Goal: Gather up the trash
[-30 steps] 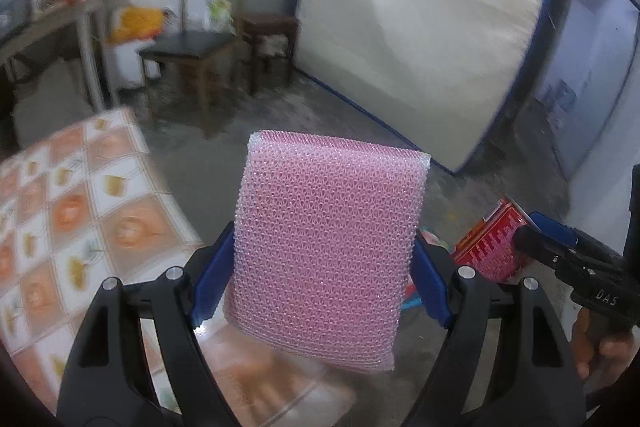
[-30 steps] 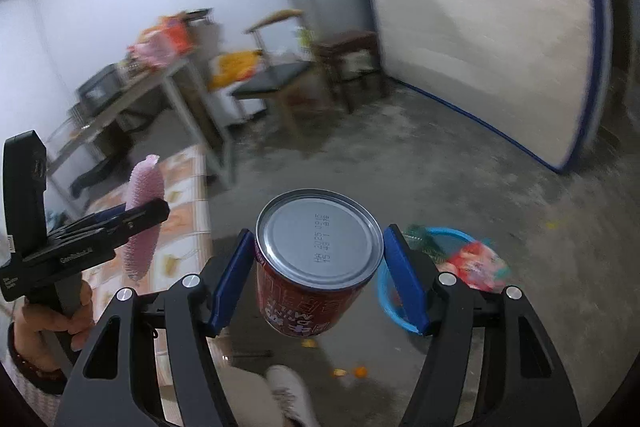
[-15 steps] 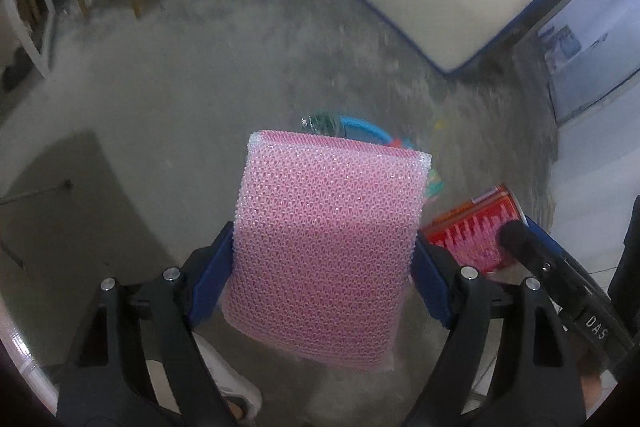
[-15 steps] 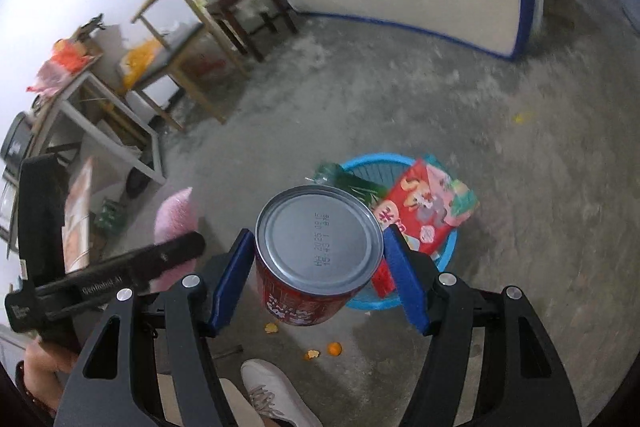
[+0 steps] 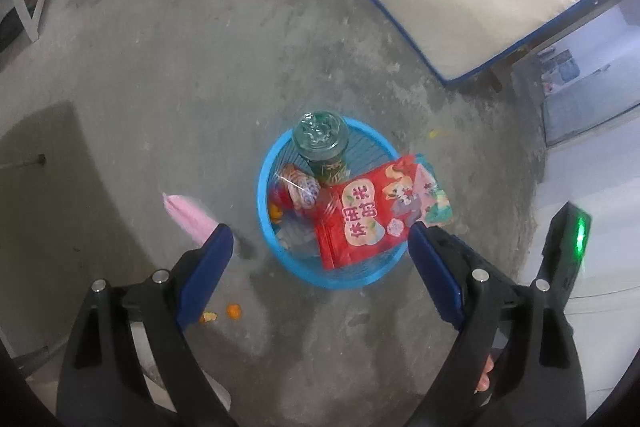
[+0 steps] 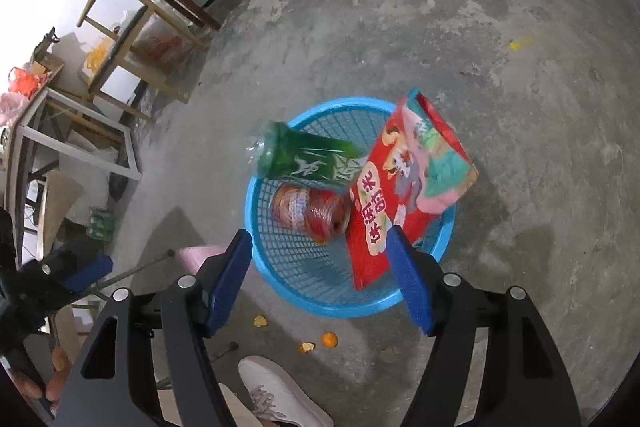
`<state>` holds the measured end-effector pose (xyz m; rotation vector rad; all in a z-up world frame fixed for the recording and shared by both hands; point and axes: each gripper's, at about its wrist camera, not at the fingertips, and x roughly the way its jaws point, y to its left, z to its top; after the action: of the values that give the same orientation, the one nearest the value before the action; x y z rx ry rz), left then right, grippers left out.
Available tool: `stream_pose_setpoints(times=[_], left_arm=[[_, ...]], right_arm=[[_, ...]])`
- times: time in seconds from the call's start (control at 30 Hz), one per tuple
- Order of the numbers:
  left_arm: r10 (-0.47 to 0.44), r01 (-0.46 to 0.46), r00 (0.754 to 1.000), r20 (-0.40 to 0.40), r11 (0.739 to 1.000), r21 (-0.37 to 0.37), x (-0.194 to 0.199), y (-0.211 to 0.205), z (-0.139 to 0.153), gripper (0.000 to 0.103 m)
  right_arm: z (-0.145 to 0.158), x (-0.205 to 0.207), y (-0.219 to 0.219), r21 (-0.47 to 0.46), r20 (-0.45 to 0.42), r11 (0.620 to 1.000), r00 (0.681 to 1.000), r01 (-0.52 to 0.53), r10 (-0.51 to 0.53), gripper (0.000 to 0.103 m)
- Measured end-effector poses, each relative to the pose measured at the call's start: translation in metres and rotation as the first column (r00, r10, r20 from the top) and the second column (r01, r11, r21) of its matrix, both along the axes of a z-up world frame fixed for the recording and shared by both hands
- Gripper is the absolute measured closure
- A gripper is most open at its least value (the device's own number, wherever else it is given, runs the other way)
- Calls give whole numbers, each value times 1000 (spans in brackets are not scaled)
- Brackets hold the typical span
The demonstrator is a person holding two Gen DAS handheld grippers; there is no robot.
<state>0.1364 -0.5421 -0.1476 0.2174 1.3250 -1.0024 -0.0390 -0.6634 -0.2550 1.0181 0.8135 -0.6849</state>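
Pink sponge [image 5: 188,217] is the thing we have to watch. It shows as a blurred wedge just outside the left finger of the left gripper [image 5: 320,231], over bare floor [image 5: 160,87] and to the left of the basket [image 5: 262,195], not above it. We judge it may land short of the rim.

The left jaws are opening and already stand wide, with nothing between them. The right gripper [image 6: 319,239] hangs over the basket, and its jaws are also spreading with nothing in them.

To do this step well, we should let go only when a piece sits squarely over the mesh. If the sponge settles on the floor, we come down on it with the jaws wide, close across its flat faces, and carry it over the middle of the basket before parting them. Soft foam squashes easily, so a light squeeze should do.

The basket is blue plastic lattice, round and shallow, standing on rough grey concrete. Inside it:
- A green bottle [image 5: 320,143] leans up over the far rim.
- A red bag [image 5: 364,219] sticks out past the right edge.
- What looks like a red can [image 6: 316,213] lies on its side between them.

Bits of orange peel [image 5: 234,311] lie on the floor near the basket, and they count as trash too. They are small, so the jaws would need to be nearly closed to take them.
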Motion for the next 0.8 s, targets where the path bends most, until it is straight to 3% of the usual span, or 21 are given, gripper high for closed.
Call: stream_pose_setpoints(times=[0.23, 0.43, 0.5, 0.63, 0.73, 0.8], left_arm=[[-19, 27, 998, 52, 986, -164, 0, 29, 81, 18], [-35, 73, 987, 156, 967, -246, 7, 89, 163, 16], [-11, 58, 980, 197, 970, -236, 15, 122, 180, 15], [71, -18, 972, 224, 974, -228, 37, 196, 197, 15], [160, -99, 957, 241, 964, -246, 52, 263, 205, 14], [235, -169, 934, 270, 954, -249, 63, 314, 211, 14]], right_arm=[[30, -9, 21, -72, 23, 997, 999, -22, 24, 35], [47, 13, 58, -107, 68, 982, 984, -159, 166, 35], [51, 33, 77, -124, 79, 962, 964, -245, 255, 27], [39, 81, 113, -129, 59, 909, 912, -396, 406, 23], [6, 126, 144, -94, -10, 861, 865, -500, 501, 22], [-26, 158, 161, -81, -96, 829, 832, -554, 547, 22]])
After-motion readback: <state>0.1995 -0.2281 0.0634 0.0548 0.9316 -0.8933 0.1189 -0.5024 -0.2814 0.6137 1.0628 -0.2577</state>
